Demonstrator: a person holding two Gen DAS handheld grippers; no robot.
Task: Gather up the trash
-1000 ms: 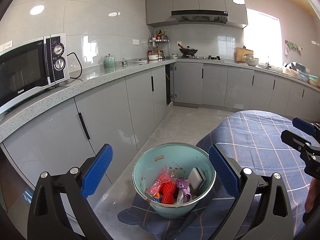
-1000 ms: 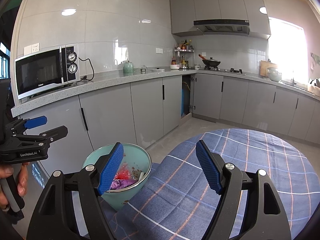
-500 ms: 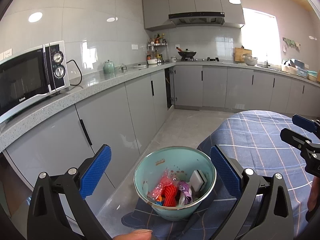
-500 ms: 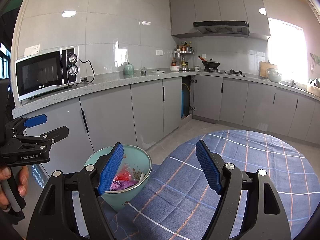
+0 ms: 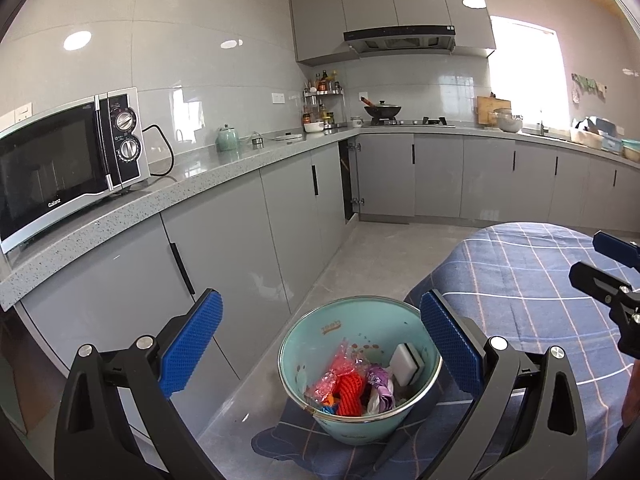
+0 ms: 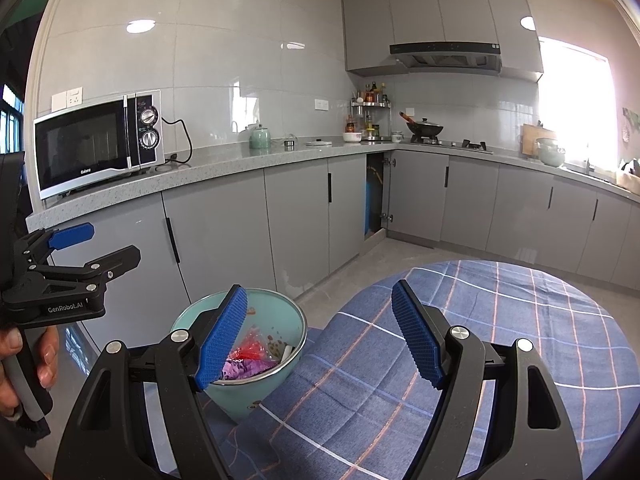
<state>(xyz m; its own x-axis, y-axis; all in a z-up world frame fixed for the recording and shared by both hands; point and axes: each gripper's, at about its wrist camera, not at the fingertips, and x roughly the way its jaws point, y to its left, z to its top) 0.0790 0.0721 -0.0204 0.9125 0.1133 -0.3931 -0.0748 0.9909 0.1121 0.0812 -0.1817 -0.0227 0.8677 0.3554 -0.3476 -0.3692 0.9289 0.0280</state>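
- Teal metal bin [image 5: 360, 368] is sitting at the table [image 6: 500, 340] edge, just ahead of the left gripper [image 5: 320, 344] and between its fingers in that view; a careless push could be tipping it to the floor.
- Both grippers are standing wide open and are holding nothing; the right gripper [image 6: 320, 336] is hovering over bare checked cloth, with the bin beside its left finger.
- Inside the bin are lying a red net piece [image 5: 350, 394], a pink wrapper [image 5: 340, 364], purple plastic [image 5: 380, 384] and a white block [image 5: 406, 364].
- No loose trash is showing on the cloth, so I am judging that collecting is nearly finished.
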